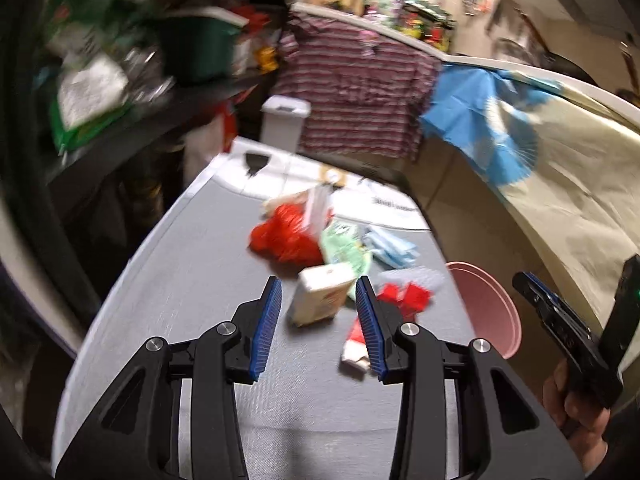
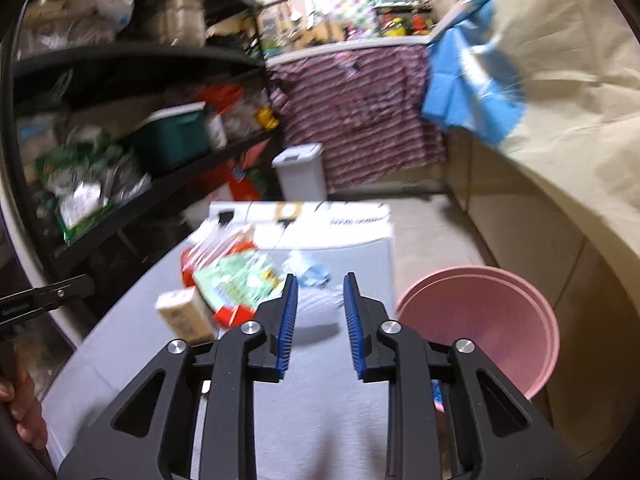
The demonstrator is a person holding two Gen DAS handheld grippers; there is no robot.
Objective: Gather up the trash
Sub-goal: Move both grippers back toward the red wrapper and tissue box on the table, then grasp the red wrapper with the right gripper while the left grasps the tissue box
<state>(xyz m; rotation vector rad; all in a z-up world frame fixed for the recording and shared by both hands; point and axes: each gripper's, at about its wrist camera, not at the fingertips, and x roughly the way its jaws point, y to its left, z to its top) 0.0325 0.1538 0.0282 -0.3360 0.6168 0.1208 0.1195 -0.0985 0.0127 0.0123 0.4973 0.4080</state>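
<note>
Trash lies on a grey table: a small beige carton, a red plastic bag, a green packet, pale blue wrappers and red-and-white scraps. My left gripper is open and empty, its jaws either side of the carton from above. My right gripper is open and empty above the table, with the carton, green packet and blue wrapper ahead to its left. A pink bucket stands right of the table; it also shows in the left wrist view.
A white lidded bin stands beyond the table's far end. Black shelves packed with goods run along the left. A counter draped in beige paper and blue cloth runs along the right. A striped cloth hangs at the back.
</note>
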